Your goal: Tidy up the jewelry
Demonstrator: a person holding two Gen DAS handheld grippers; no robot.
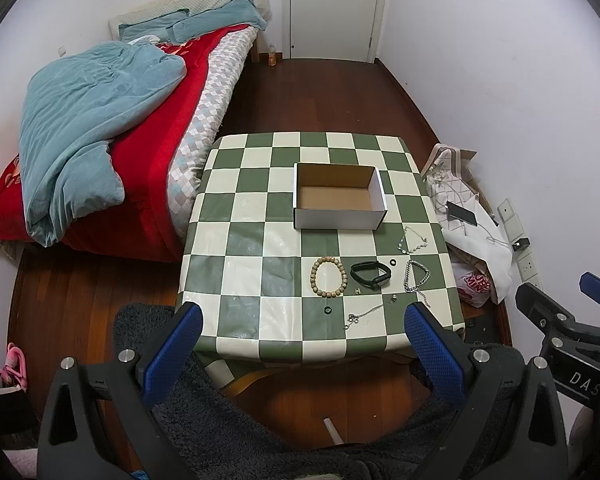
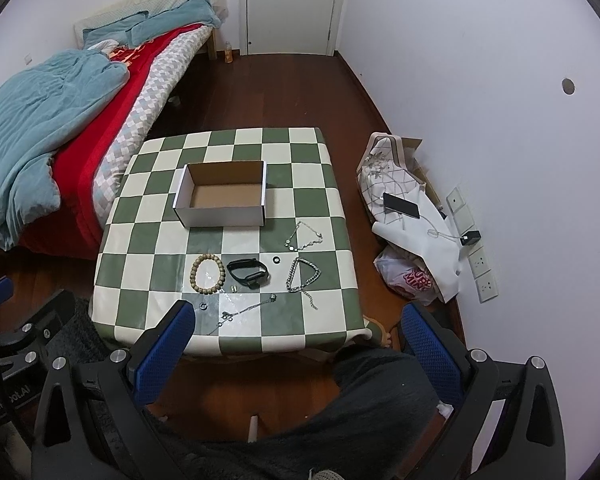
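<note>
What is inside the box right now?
Nothing: the box shows only its bare brown floor. The near wall hides a thin strip of that floor. All the jewelry, such as the bead bracelet, lies outside on the table.

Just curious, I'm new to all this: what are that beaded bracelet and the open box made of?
The beaded bracelet looks like matte wood: round tan beads, no shine. The box appears to be cardboard: brown raw inside, smooth white outside.

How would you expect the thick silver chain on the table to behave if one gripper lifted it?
The thick silver chain lies in loose bends, so it would probably droop limply. Its chunky metal links suggest it is heavy for its size and may slip.
</note>
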